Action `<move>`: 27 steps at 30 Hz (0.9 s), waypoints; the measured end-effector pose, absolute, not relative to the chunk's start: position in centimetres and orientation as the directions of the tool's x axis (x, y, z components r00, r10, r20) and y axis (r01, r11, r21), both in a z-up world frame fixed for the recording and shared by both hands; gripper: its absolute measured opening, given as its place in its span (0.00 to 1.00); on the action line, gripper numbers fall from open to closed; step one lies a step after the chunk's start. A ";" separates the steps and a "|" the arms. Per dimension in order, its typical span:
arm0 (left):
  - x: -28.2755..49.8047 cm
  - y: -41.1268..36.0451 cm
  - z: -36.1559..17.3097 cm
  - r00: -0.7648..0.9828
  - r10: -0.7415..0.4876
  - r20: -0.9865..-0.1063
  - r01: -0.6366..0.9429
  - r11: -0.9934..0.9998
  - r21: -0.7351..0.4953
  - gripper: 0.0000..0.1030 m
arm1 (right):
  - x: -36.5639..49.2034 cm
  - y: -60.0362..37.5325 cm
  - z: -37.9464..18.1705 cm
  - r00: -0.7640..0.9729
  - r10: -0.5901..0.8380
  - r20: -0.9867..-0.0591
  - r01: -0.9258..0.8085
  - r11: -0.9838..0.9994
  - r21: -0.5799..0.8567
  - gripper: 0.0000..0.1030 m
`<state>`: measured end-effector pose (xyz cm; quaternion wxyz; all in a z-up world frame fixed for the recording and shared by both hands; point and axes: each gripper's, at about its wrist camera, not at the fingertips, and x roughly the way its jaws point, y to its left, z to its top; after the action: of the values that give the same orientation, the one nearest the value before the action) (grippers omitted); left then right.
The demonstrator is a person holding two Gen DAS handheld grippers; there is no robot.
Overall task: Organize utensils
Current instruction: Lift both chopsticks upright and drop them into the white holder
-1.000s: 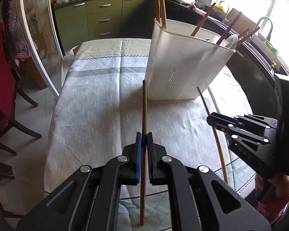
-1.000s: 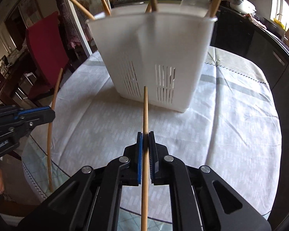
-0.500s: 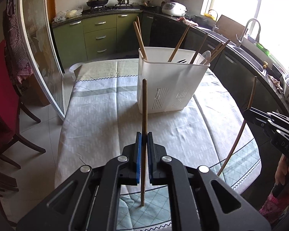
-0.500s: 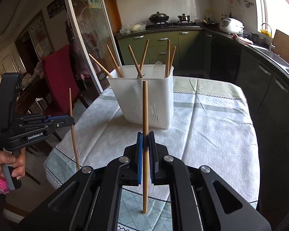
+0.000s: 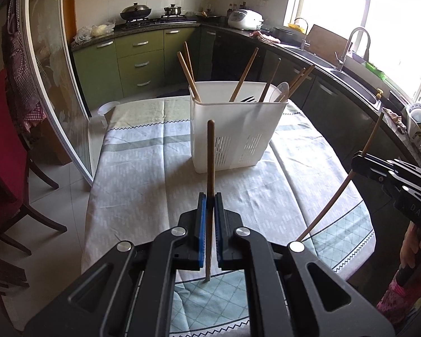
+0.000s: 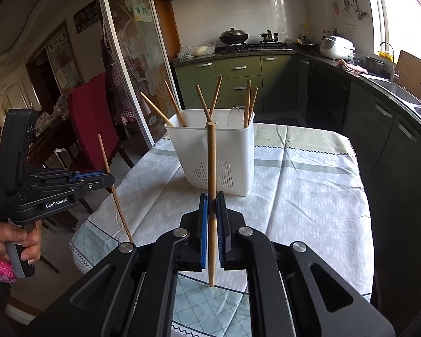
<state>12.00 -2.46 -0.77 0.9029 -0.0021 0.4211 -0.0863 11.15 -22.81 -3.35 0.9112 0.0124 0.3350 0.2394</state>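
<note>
Through my left wrist camera, my left gripper (image 5: pixel 210 202) is pinching a dark brown chopstick (image 5: pixel 210 168) between its blue pads, jaws narrowed hard onto the wood. The stick is standing nearly upright, its top reaching toward twelve o'clock and its lower end hanging below the pads, over the edge of the tablecloth (image 5: pixel 143 174). The white utensil basket (image 5: pixel 235 129) is sitting on the cloth just past the stick at about one o'clock, well apart from my fingertips. Several chopsticks and a pale spoon (image 5: pixel 282 91) are leaning out of its top. At three o'clock my right gripper (image 5: pixel 359 163) is showing from the side, clamping a lighter chopstick (image 5: pixel 336 196) that is slanting down toward the table edge.

Through my right wrist camera, my right gripper (image 6: pixel 213 205) is squeezing that light chopstick (image 6: pixel 211 168), jaws closed tight on it, and the stick is standing almost vertical. The basket (image 6: pixel 216 151) is sitting beyond it at twelve o'clock on the cloth-covered table (image 6: pixel 308 191), not touching the stick. At nine o'clock my left gripper (image 6: pixel 108 178) is gripping its chopstick (image 6: pixel 113 185), which is tilting with its top toward eleven o'clock. A hand (image 6: pixel 11 241) is wrapping the handle below it.
</note>
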 end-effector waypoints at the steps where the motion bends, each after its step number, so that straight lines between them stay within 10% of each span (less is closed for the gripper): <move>1: 12.0 -2.4 -0.7 0.632 -0.159 -0.758 0.155 0.985 -0.077 0.05 | 11.2 -22.8 -3.2 0.662 0.446 -0.602 -0.429 0.885 0.183 0.07; 27: 15.3 -4.9 12.2 0.755 -0.238 -0.611 0.243 0.967 -0.076 0.05 | 13.9 -21.5 10.4 0.750 0.513 -0.418 -0.501 0.853 0.148 0.07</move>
<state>15.27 -4.92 12.22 0.9368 0.0039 0.3254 -0.1283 13.95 -21.51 10.38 0.9353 0.0130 0.2270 0.2711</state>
